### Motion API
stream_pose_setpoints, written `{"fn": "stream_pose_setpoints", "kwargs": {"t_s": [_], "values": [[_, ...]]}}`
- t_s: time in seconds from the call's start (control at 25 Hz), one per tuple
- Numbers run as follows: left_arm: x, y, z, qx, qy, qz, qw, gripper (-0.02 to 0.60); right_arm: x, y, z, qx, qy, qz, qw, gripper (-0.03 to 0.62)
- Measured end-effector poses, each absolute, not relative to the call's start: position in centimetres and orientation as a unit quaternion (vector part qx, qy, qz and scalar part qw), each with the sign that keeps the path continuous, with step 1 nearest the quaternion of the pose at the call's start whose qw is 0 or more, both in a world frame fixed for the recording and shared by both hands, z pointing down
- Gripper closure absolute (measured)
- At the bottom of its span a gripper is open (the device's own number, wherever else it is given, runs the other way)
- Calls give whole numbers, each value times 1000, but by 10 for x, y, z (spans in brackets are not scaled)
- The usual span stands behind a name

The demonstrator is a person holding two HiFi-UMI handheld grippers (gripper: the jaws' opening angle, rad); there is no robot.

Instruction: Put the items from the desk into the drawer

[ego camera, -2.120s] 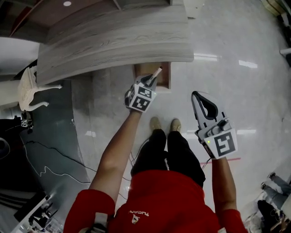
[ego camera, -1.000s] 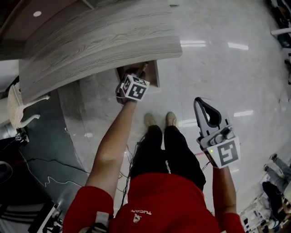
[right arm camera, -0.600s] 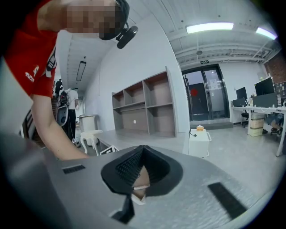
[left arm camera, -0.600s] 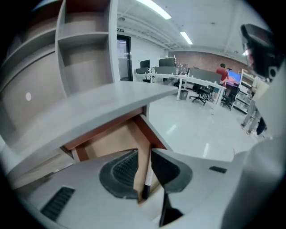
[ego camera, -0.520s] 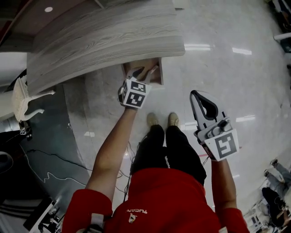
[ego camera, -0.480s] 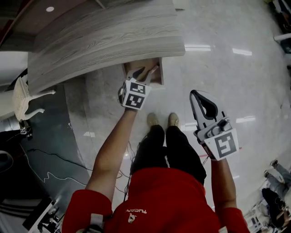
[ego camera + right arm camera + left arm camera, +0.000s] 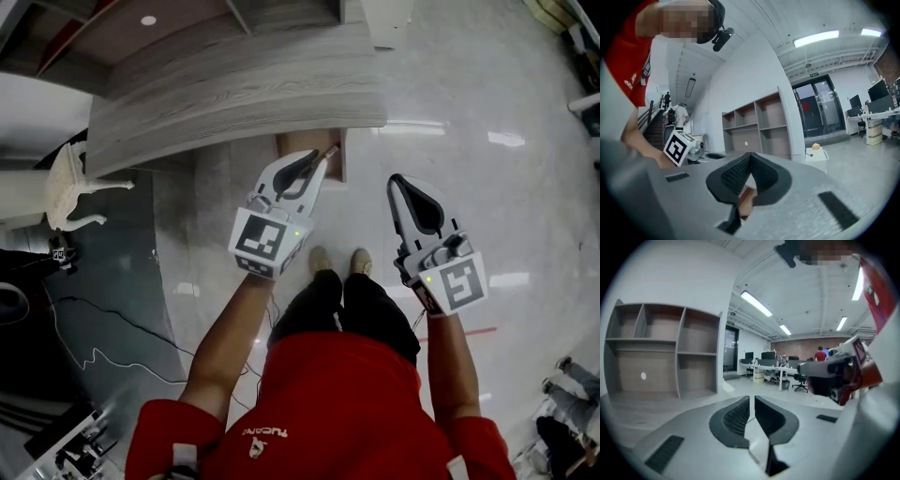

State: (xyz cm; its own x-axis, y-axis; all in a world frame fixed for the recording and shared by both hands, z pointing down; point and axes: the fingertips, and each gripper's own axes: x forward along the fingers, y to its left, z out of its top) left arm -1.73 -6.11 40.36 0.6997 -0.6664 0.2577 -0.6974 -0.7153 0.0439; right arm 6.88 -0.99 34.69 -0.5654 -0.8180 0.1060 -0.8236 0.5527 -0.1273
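Over open glossy floor (image 7: 469, 112), just off the grey tabletop's (image 7: 234, 94) near edge: left gripper (image 7: 319, 157), jaws just closed to a thin slit, nothing between, overlapping the open drawer (image 7: 292, 141) under that edge. Right gripper (image 7: 395, 181) close beside, pinched together, holding nothing. Only in gripper views: wall shelving (image 7: 661, 352).
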Motion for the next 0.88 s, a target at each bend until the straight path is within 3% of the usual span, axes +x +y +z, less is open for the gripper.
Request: {"fn": "stream_pose_setpoints", "kwargs": {"t_s": [0.36, 0.88], "values": [[-31, -5, 248, 928, -370, -30, -8, 565, 53, 18, 256, 444, -895, 11, -53, 589], [-51, 44, 197, 924, -373, -35, -82, 565, 31, 63, 208, 408, -909, -35, -80, 591]]}}
